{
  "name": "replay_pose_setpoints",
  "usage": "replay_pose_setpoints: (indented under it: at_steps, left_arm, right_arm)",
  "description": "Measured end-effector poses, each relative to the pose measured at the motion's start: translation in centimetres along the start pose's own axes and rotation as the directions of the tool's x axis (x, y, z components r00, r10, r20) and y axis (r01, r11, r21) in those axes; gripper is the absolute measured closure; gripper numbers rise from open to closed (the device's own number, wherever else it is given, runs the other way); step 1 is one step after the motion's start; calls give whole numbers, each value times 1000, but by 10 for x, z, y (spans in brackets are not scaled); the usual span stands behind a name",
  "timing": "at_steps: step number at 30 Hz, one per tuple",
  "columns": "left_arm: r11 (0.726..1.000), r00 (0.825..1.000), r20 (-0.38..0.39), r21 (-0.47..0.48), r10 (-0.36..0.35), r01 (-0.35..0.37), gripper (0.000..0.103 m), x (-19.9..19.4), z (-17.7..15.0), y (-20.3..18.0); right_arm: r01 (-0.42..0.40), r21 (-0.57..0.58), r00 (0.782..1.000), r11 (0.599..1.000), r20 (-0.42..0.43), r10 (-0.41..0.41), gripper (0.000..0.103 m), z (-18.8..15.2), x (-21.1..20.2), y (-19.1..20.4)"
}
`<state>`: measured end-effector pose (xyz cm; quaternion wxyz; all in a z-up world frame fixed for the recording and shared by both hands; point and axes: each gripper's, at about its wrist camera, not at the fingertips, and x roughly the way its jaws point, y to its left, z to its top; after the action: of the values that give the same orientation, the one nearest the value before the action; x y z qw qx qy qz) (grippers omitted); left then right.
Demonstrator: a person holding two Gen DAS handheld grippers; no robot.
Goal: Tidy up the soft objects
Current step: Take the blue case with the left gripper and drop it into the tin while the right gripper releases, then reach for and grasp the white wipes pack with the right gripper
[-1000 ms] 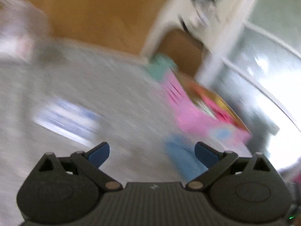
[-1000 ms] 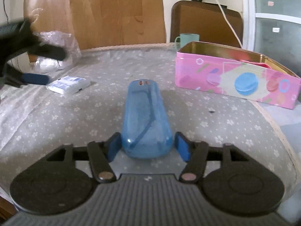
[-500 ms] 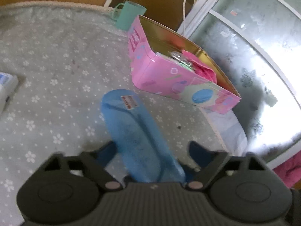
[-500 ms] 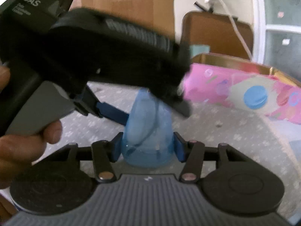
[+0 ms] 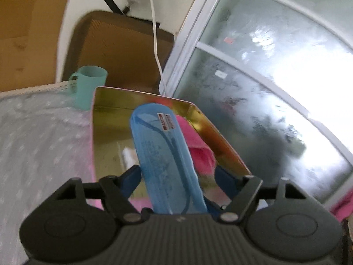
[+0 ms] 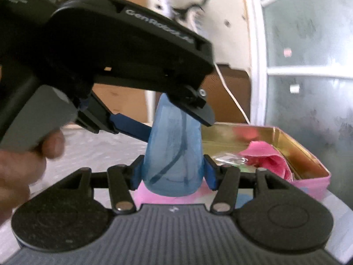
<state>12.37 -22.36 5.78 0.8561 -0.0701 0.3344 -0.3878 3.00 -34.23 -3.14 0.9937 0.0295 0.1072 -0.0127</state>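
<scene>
- Frosted window panes and a brown chair back filled the background of our left wrist view, with a teal cup (image 5: 90, 84) on the flowered tablecloth (image 5: 39, 137) ahead and to the left of the fingers.
- Our left gripper (image 5: 176, 181) had the blue pouch (image 5: 163, 154) between its fingers; we could not tell whether they pinched it or only flanked it.
- Beyond the fingertips lay the open pink tin (image 5: 220, 141), a pink cloth (image 5: 198, 152) already inside; that item looked sorted.
- From the right wrist view, our right gripper (image 6: 173, 174) was clamped on the pouch's wide end, the pouch (image 6: 174, 154) standing up between the pads.
- The left gripper (image 6: 141, 130) reached in from above left, one blue finger touching the pouch.
- The tin (image 6: 308, 156) sat ahead to the right; we judged the pouch not yet placed.
</scene>
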Motion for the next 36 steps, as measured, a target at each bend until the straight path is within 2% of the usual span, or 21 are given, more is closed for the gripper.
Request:
replay_pose_setpoints:
  at_steps: [2,4,6,9,13,17,21,24,26,27,29,33,36]
  left_arm:
    - [1000,999,-32,-1,17,-17,11,34,15,6]
    - [992,992,-25,-2,124,-124,11,62,27,16]
    - [983,983,-38,-36,178,-179,11,72,31,26]
    - [989,993,-6,-86,119,-119,10,63,25,35]
    - [987,989,-6,-57,150,-150,10,54,10,33]
    - [992,994,26,-64,109,-107,11,24,-3,35]
    - [998,995,86,-49,54,-50,10,-34,-23,46]
    - [997,992,101,-29,81,-78,9,-79,-48,72]
    - [991,985,111,-34,130,-127,8,-113,-67,102]
    - [985,979,119,-59,168,-162,7,-131,-76,120]
    - [959,957,142,-167,254,-230,7,-171,-95,166]
    - [872,908,136,-364,397,-327,7,-219,-121,238]
    - [851,903,132,-412,409,-326,7,-226,-126,265]
  right_arm:
    - [49,25,997,998,-66,-47,44,2,36,-10]
    - [85,15,990,996,-119,-82,35,-1,60,-17]
    - [115,48,988,992,-108,-109,31,-6,60,-26]
    - [101,72,994,992,-52,-98,31,-12,36,-25]
    - [98,37,995,995,-30,-96,31,-14,22,-11]
    - [89,35,996,995,-5,-88,31,-14,9,2]
    - [38,74,999,997,20,-39,30,-21,-24,22]
    - [-42,43,998,998,-40,44,25,-30,-31,48]
    - [-117,2,989,993,-94,116,25,-34,-30,70]
    - [-162,-11,981,987,-114,160,21,-35,-29,82]
    - [-231,-21,964,973,-144,225,16,-38,-25,102]
    - [-329,-51,924,943,-224,310,15,-41,-8,143]
    - [-392,-51,884,919,-299,361,15,-37,14,172]
